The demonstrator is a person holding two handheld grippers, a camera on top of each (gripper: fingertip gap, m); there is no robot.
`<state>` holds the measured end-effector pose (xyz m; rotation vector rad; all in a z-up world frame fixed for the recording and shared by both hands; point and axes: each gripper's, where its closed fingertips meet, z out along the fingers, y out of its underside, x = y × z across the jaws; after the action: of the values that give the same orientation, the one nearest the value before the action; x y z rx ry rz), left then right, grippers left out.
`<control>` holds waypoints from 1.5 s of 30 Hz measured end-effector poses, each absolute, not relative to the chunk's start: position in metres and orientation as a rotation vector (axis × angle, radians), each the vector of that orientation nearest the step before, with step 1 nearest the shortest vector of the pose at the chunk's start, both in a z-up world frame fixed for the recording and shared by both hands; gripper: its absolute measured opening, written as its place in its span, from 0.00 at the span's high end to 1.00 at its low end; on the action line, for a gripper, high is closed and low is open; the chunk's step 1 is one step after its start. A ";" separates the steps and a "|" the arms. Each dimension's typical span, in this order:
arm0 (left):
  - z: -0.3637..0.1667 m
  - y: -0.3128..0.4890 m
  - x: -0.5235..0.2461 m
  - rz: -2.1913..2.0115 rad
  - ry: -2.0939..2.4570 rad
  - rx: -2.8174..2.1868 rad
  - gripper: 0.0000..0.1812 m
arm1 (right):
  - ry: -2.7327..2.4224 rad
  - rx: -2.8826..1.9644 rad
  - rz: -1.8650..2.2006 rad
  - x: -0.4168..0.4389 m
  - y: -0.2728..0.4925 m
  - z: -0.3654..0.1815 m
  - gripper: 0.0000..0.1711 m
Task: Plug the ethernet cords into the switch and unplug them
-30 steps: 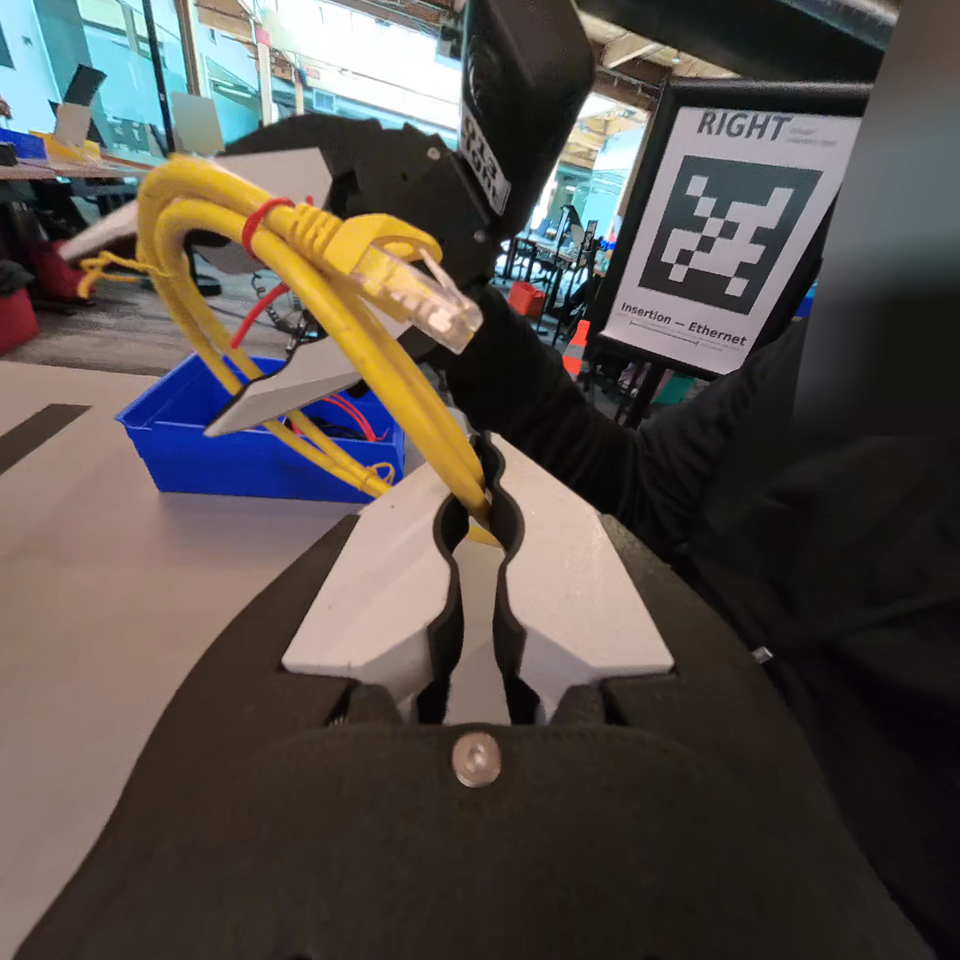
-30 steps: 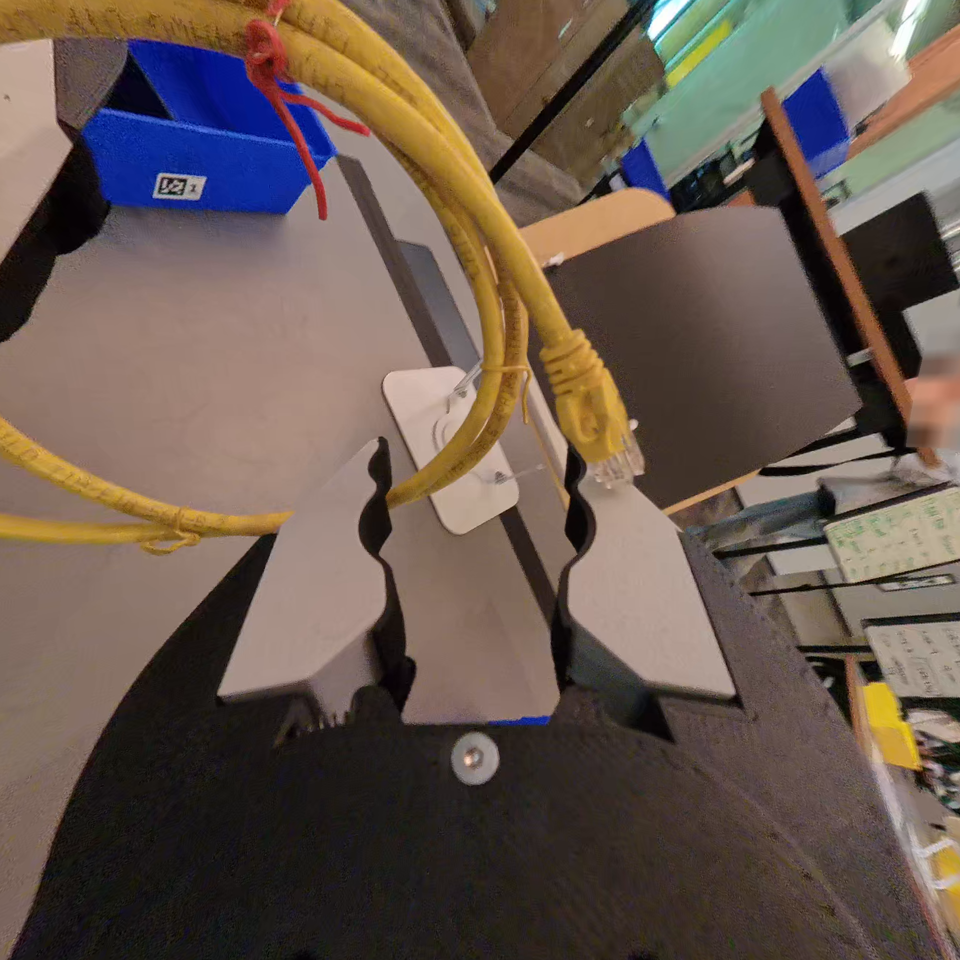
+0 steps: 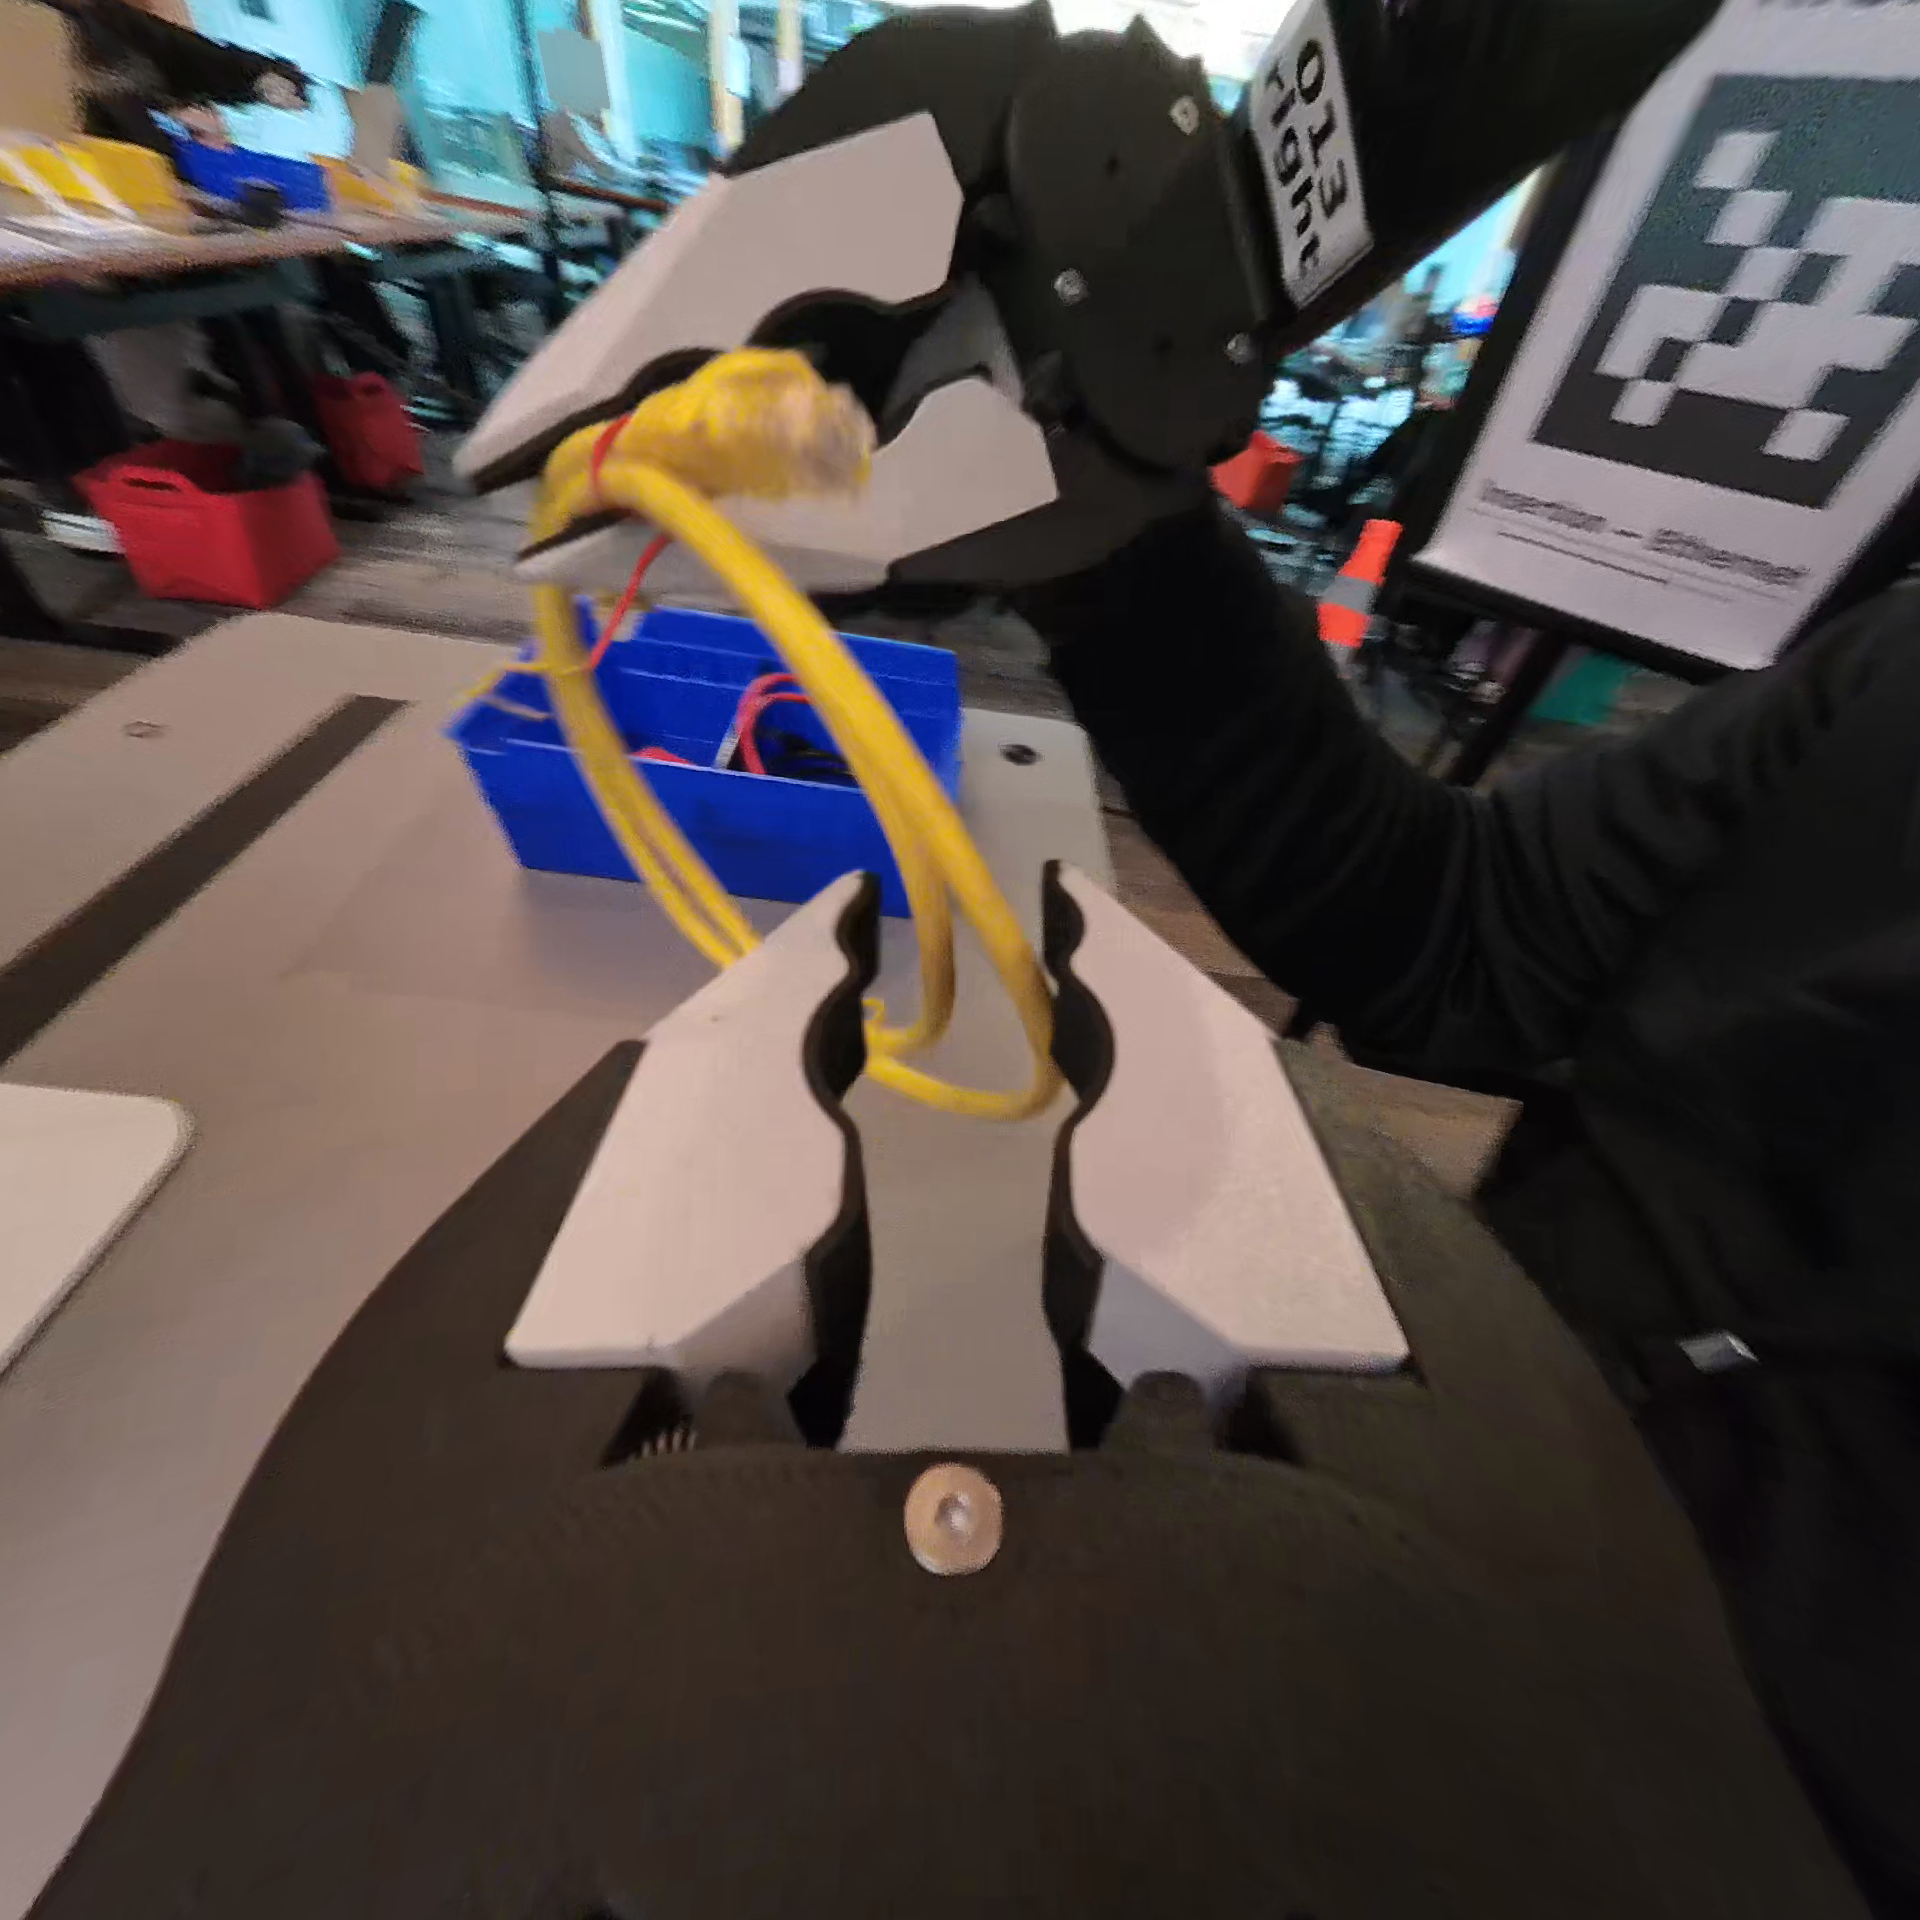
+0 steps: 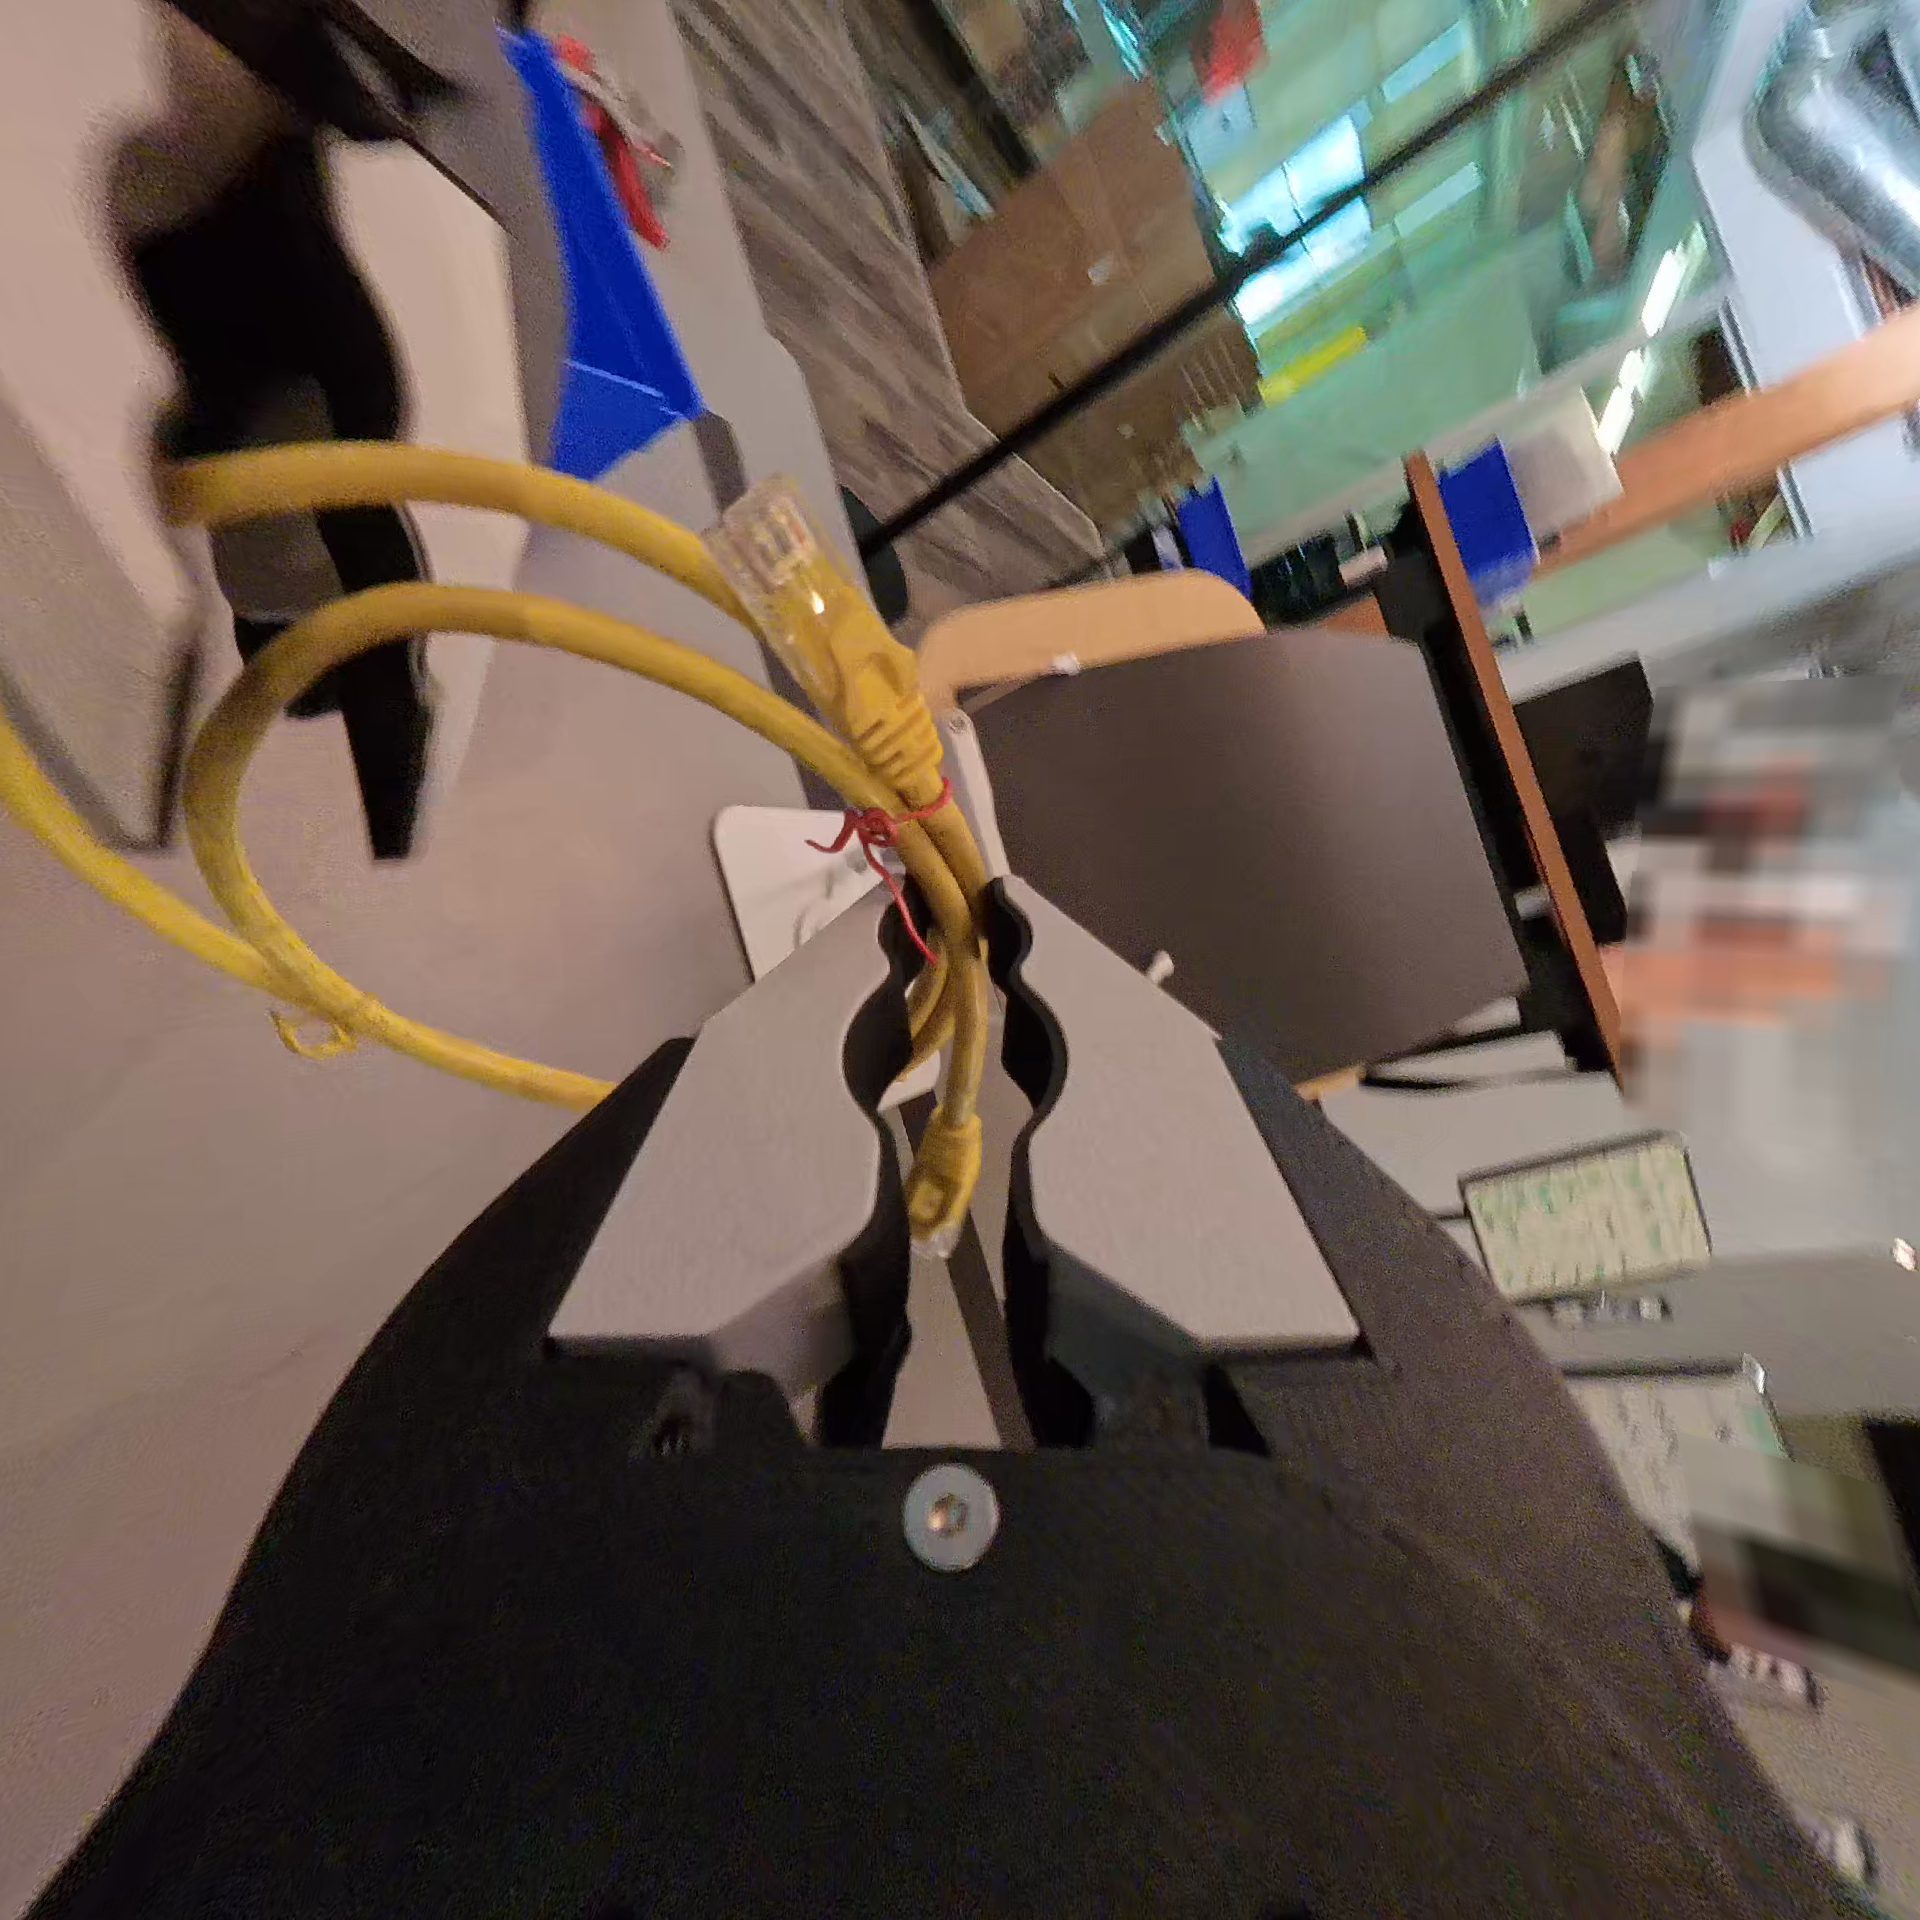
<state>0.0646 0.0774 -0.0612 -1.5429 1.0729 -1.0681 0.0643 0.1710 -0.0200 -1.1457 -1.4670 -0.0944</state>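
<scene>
While the left gripper (image 3: 956, 914) stands with jaws apart, the coiled yellow ethernet cord (image 3: 831, 727) loops loosely through its gap, rising ahead to the right gripper (image 3: 582, 488).

Seen from the right wrist, the right gripper (image 4: 940, 914) is clamped on the cord beside its red twist tie (image 4: 883, 831); one clear-tipped plug (image 4: 790, 571) points onward. No switch shows.

From the left wrist we look forward along our jaws, close above the counter (image 3: 260, 997), toward the blue bin (image 3: 727, 821). The right wrist view is rolled sideways. Both share the yellow cable (image 3: 883, 769) and bin.
</scene>
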 end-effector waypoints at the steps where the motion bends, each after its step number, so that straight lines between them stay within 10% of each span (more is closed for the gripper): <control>1: -0.057 0.083 0.060 -1.015 1.052 -1.538 0.80 | -1.417 -1.189 -0.090 0.076 0.178 -0.014 0.95; 23: -0.049 0.117 0.013 -0.606 0.982 -1.603 0.95 | -0.745 -2.278 -0.581 0.456 0.257 -0.207 0.94; 29: -0.056 0.119 0.014 -0.577 1.001 -1.621 0.95 | -0.787 -2.442 -0.470 0.459 0.246 -0.236 0.61; 35: -0.050 0.131 -0.011 -0.432 0.960 -1.629 0.92 | -0.663 -2.301 -0.439 0.482 0.247 -0.188 0.69; 45: -0.047 0.136 -0.176 0.128 0.679 -1.782 0.87 | -0.536 -2.346 -0.090 0.514 0.239 -0.255 0.75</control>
<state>-0.1757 0.1364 -0.0474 -1.7822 0.6789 0.1280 0.5141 0.2394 -0.2545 -2.3464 -0.5358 -0.0895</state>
